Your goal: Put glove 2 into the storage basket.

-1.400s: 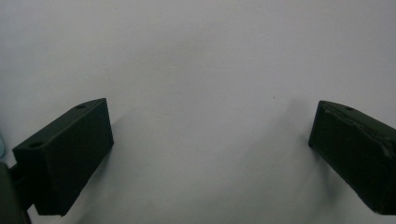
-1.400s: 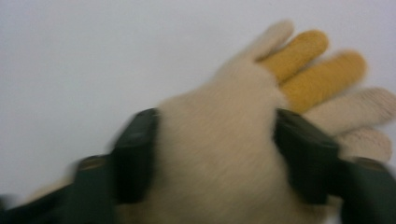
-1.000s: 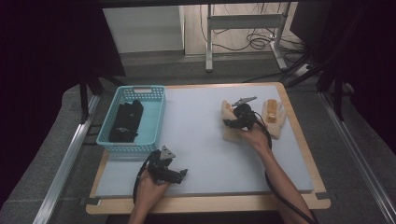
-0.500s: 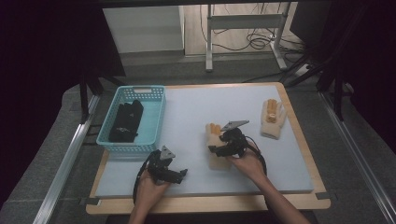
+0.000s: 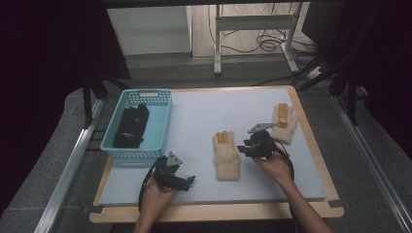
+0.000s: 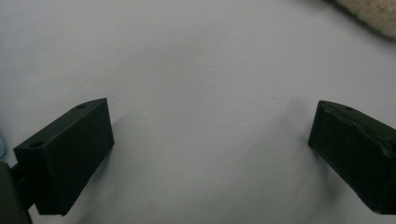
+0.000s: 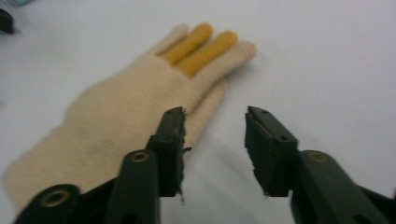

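Cream glove [image 5: 227, 156] flat just left of parted right tongs [image 5: 247, 147]; left tongs [image 5: 190, 180] parted, idle; advised: regrip thumb edge squarely.

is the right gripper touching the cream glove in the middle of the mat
Cannot tell. In the right gripper view, the right gripper is open, one jaw overlapping the cream glove, hiding any gap.

My left gripper view cuts the cream knitted glove [image 6: 373, 16] down to a fuzzy corner — the dark items in the light-blue plastic basket [image 5: 160, 99] are too small to identify.
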Action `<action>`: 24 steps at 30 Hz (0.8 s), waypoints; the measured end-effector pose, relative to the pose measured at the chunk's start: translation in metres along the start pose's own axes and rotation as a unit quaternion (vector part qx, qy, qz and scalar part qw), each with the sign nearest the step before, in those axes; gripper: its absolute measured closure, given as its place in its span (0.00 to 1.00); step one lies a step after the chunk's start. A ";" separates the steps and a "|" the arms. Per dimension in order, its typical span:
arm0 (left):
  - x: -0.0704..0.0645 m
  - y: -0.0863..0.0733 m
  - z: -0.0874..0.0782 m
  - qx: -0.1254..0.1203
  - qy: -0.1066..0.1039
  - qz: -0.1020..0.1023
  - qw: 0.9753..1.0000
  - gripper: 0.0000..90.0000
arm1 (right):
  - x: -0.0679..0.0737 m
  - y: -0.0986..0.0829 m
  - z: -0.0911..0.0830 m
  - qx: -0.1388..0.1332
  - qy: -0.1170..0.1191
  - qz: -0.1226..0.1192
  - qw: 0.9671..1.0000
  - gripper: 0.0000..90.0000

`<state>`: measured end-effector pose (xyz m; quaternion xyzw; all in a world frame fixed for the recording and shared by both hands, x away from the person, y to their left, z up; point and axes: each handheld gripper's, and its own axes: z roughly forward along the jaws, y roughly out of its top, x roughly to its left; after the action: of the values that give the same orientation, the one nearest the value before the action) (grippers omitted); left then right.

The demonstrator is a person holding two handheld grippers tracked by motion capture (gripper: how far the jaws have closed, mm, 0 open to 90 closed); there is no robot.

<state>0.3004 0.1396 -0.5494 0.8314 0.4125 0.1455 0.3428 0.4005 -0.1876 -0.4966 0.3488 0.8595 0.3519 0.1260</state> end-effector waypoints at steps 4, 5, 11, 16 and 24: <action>0.000 0.000 0.000 0.000 0.000 0.000 1.000 0.00 | -0.005 -0.001 0.009 -0.004 0.008 0.015 1.000 0.69; 0.000 0.000 0.000 0.000 0.000 0.000 1.000 0.00 | -0.006 0.000 0.011 -0.008 0.010 0.017 1.000 0.68; 0.000 0.000 0.000 -0.001 0.000 0.000 1.000 0.01 | -0.004 0.009 0.039 0.012 0.019 0.018 1.000 0.72; 0.000 0.000 0.000 0.000 0.000 0.000 1.000 0.01 | 0.004 0.008 0.036 0.017 0.018 0.018 1.000 0.95; 0.000 0.000 0.000 0.000 0.000 0.000 1.000 0.01 | 0.003 0.004 0.013 0.016 -0.028 0.007 0.999 0.74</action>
<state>0.3003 0.1397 -0.5494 0.8312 0.4126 0.1460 0.3430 0.4066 -0.1768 -0.5034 0.3667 0.8584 0.3293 0.1423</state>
